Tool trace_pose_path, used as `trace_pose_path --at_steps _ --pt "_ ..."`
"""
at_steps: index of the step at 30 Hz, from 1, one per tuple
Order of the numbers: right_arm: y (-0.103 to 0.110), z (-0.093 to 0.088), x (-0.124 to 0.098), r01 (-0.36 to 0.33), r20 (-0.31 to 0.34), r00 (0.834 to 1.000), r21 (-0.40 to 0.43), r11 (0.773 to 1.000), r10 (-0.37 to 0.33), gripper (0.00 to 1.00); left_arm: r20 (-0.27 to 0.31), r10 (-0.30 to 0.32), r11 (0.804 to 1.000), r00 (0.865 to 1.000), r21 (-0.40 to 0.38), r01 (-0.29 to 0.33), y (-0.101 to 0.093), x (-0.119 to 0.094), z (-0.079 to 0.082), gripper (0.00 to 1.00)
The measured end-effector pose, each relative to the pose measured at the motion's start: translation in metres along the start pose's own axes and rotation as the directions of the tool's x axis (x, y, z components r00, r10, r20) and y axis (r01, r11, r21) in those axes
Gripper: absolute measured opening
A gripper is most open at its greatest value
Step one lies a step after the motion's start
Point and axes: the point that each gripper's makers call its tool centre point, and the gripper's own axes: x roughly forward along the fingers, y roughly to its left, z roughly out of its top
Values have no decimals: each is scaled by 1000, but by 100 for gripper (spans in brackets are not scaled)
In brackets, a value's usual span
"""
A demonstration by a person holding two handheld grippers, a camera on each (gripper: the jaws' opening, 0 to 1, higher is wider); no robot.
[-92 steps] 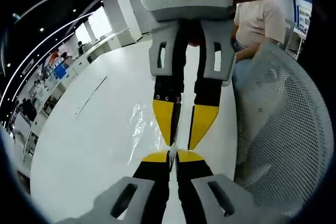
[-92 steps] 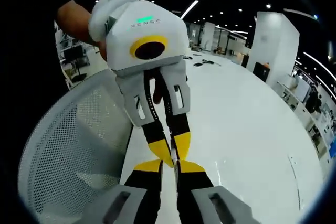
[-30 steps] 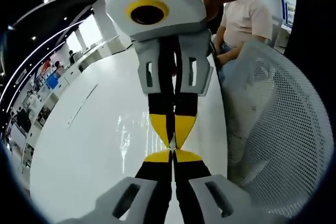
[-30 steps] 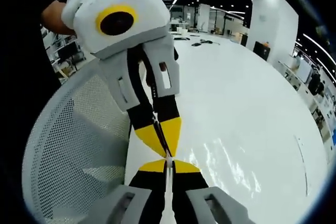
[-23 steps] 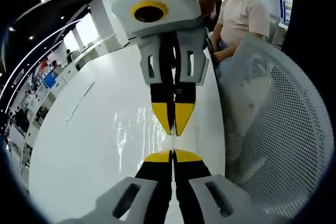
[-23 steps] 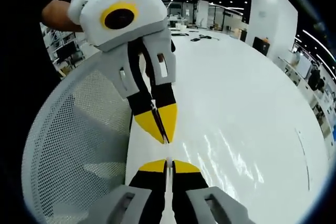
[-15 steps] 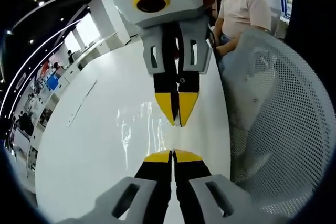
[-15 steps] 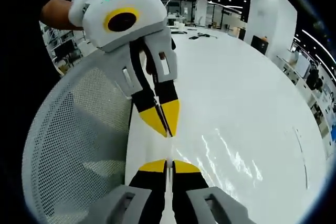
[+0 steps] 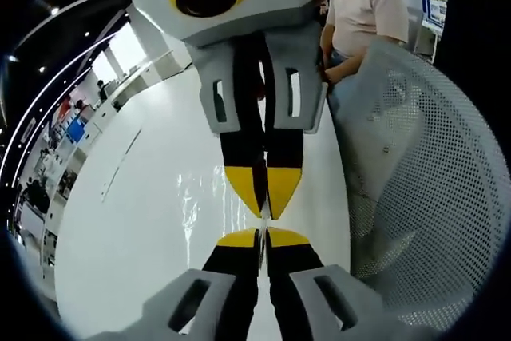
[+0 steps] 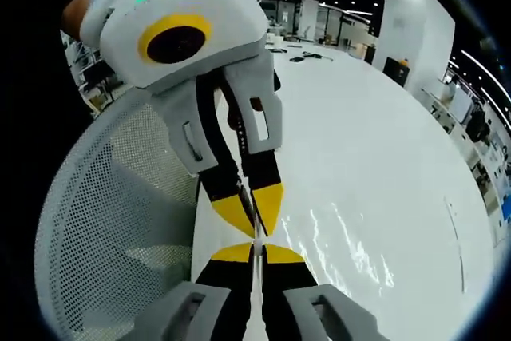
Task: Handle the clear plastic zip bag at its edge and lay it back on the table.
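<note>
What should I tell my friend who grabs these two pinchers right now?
Left gripper: shut on the top edge of the clear plastic zip bag.
Right gripper: shut on that same edge, tip to tip with the left.
The bag hangs from both, over the white table, next to a white mesh chair.
Done: edge gripped.
Left: lay the bag flat on the table, then open both.

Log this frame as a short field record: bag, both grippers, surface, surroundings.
bag: clear plastic zip bag, lying mostly on the table, near edge pinched
left gripper: jaws shut on the bag's edge
right gripper: jaws shut on the same edge, tip to tip with the left
surface: white table
surroundings: white mesh chair back; person in a light shirt behind it
</note>
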Motion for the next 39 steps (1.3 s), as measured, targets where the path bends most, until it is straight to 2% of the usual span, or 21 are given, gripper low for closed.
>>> trace_pose_path --at_steps 2,5,11,18,22,39 --pt "0 0 0 1 4 1000 1 1000 -1 0 1 18 999 1000 31 -18 1 -1 1 0" --pt "0 -1 -1 -1 7 1000 9 1000 1 0 3 18 1000 1000 12 -18 3 -1 -1 0" --pt "-4 -12 -5 12 -33 999 -19 1000 -12 0 -13 24 1000 1000 -9 -24 6 0 -6 0" --pt "-6 -25 -15 21 -49 999 -18 1000 -22 0 -12 17 999 1000 -37 -18 4 0 -4 0" --pt "-7 -35 -20 31 -76 997 -20 999 -32 0 -22 16 999 1000 -39 -17 4 0 -6 0" --pt "-20 -62 -32 65 -118 991 -14 998 -66 0 -46 28 997 999 -73 -31 11 -4 -16 0"
